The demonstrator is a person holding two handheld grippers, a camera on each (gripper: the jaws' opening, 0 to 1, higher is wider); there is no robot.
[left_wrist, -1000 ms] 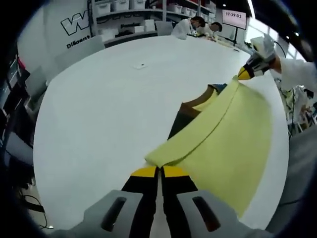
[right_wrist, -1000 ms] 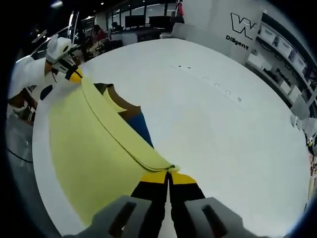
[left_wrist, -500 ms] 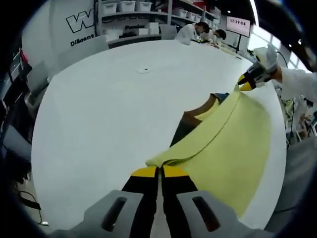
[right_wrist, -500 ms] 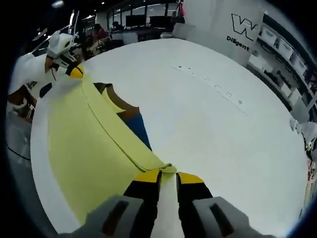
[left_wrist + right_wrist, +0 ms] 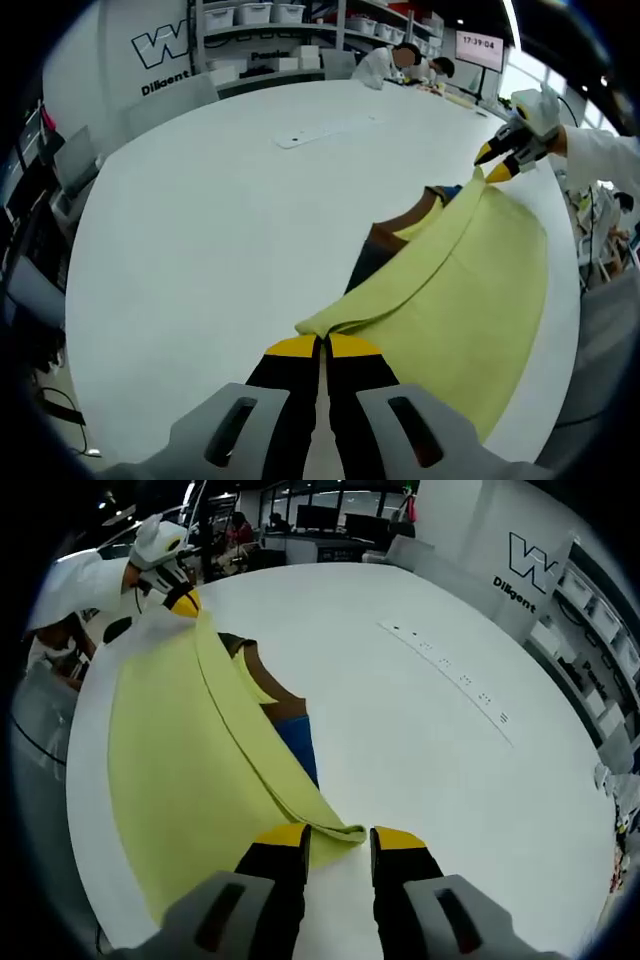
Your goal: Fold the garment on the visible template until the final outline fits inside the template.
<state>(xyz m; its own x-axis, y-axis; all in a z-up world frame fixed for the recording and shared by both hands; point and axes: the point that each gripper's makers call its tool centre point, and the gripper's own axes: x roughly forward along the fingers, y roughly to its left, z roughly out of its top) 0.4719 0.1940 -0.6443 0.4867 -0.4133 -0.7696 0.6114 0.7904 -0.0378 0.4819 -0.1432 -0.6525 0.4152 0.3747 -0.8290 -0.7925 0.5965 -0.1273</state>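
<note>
Left gripper view: we're mid-fold on the table (image 5: 200,230).
Left gripper (image 5: 322,346) pinches the yellow garment (image 5: 470,290) corner taut over the template (image 5: 297,738); right gripper (image 5: 338,837) hangs released beside its corner.

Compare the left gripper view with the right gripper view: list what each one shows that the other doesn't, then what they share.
Left gripper view: the left gripper up close, shut on a corner of the yellow garment; a clock screen and seated people at the far side.
Right gripper view: the right gripper up close, open, with the garment's near corner lying between its jaws; a row of small marks on the table.
Shared: the garment, the brown and blue sheet under it, the white table and the wall logo.
</note>
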